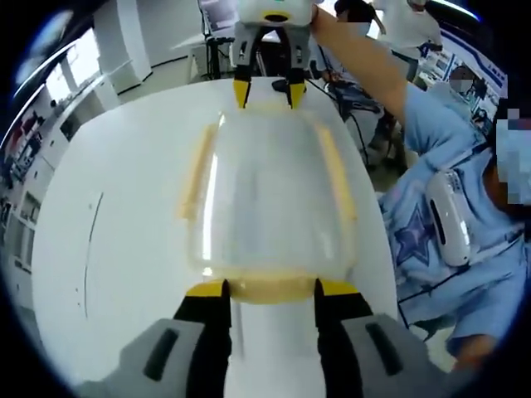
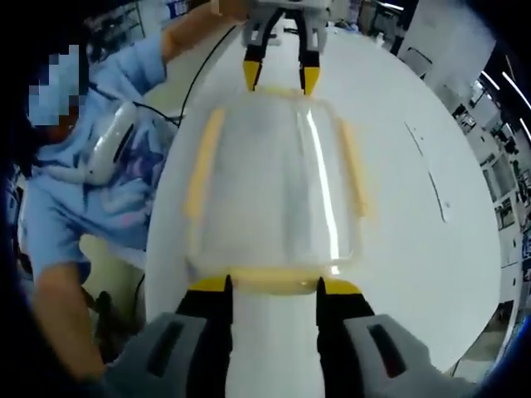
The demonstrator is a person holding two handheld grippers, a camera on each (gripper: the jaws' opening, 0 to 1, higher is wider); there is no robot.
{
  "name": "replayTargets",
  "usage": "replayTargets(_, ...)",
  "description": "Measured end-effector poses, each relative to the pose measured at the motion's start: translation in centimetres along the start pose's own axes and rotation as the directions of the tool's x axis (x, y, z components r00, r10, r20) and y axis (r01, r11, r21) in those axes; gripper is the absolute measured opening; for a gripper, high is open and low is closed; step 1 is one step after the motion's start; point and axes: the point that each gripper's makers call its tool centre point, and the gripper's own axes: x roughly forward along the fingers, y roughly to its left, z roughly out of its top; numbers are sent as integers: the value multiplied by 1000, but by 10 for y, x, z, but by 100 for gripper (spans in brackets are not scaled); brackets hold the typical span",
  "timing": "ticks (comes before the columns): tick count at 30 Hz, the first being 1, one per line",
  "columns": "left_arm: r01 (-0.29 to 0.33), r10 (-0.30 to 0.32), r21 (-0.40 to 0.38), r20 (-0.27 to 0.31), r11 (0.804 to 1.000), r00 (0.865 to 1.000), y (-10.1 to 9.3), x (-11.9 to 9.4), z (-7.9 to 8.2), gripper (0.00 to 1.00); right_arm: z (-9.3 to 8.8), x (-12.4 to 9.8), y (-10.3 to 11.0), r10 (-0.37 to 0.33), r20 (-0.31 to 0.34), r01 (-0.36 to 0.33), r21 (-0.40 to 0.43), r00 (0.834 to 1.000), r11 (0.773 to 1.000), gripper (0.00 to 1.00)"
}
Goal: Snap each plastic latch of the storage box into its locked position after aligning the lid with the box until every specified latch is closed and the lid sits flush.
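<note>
A clear plastic storage box (image 1: 265,199) with its lid on lies on the white table (image 1: 116,249). Long yellow latches run along its two sides (image 1: 197,170) (image 1: 336,170). My left gripper (image 1: 271,290) is open at the near end, its yellow tips either side of the yellow end latch (image 1: 270,292). My right gripper (image 1: 267,91) stands open at the far end. In the right gripper view the box (image 2: 274,182) shows from the opposite end. There the right gripper (image 2: 274,286) straddles its own end latch (image 2: 274,280), and the left gripper (image 2: 278,79) is at the far end.
A person in a light blue shirt (image 1: 448,215) stands close against the table's edge, arm reaching over to the far gripper. The same person (image 2: 91,166) is on the left of the right gripper view. Bare tabletop (image 2: 415,207) lies on the box's other side.
</note>
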Motion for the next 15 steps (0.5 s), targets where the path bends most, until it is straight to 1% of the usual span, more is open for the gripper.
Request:
replayTargets(4,-4,4,-6,4,1000,1000,-2,-6,-8,38,12,3,0,2,10,-2,-8,1000,1000,38)
replayTargets(9,-8,8,-18,0,1000,1000,-7,-15,-22,38,27,9,1,11,20,-10,-13,1000,1000,38)
replayTargets(15,-14,14,-30,-6,999,1000,-9,-22,-37,38,41,16,1,21,31,-20,-25,999,999,38)
